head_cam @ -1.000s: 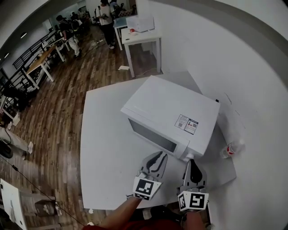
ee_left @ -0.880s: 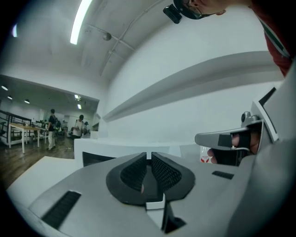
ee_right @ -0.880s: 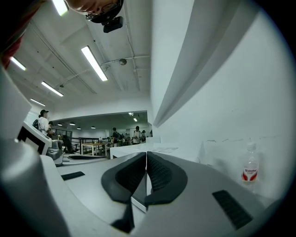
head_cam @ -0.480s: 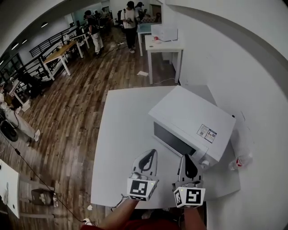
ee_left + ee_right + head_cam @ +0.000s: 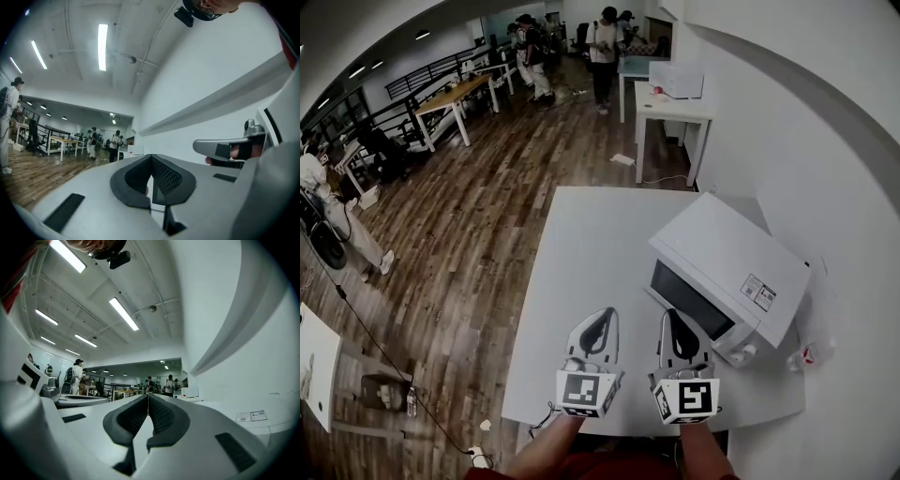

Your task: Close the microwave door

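Observation:
The white microwave [image 5: 733, 267] stands on the white table [image 5: 581, 281] against the right wall, its dark-windowed door [image 5: 689, 302] flush with the body. Both grippers hover side by side over the table's near part, to the left of the door and touching nothing. My left gripper [image 5: 602, 317] is shut with nothing in it, its pads together in the left gripper view [image 5: 151, 157]. The right gripper [image 5: 669, 319] is shut and empty too [image 5: 148, 396]. In the right gripper view the microwave's labelled top [image 5: 253, 416] lies at the right.
A small bottle [image 5: 803, 356] lies by the wall behind the microwave. A second white table [image 5: 673, 105] stands farther along the wall. Beyond the table's left edge is wooden floor [image 5: 459, 225], with several people and desks [image 5: 464, 92] far off.
Both grippers have drawn back from the microwave's front and risen. The left jaws, apart a second ago, are now together. The head view has swung, putting the microwave further right.

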The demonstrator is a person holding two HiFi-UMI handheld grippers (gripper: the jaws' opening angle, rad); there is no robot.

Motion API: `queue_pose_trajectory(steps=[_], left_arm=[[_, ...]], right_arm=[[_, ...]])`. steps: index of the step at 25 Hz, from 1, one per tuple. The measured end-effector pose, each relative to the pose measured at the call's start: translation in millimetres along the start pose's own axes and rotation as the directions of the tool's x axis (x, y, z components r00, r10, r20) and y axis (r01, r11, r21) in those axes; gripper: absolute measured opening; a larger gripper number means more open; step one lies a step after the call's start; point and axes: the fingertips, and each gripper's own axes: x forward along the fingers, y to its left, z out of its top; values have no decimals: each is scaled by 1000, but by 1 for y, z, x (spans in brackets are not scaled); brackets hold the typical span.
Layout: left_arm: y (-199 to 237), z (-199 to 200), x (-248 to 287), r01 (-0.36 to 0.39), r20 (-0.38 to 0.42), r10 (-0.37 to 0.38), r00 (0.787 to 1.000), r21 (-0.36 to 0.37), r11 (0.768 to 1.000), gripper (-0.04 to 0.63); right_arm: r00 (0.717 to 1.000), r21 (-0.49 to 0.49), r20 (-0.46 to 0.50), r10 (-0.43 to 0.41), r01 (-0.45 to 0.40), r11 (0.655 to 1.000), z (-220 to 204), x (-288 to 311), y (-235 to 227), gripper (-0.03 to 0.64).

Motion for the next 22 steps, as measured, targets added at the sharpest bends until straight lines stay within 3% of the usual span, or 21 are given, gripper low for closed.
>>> queue_pose_trajectory(steps=[9, 22], left_arm=[[34, 17, -17, -51, 35, 50, 998, 6, 999, 28], [32, 17, -20, -31, 30, 30, 999, 9, 999, 27]], right_arm=[[999, -18, -9, 46, -46, 999, 4, 20, 37, 23], [999, -18, -16, 28, -28, 999, 5, 19, 38, 23]])
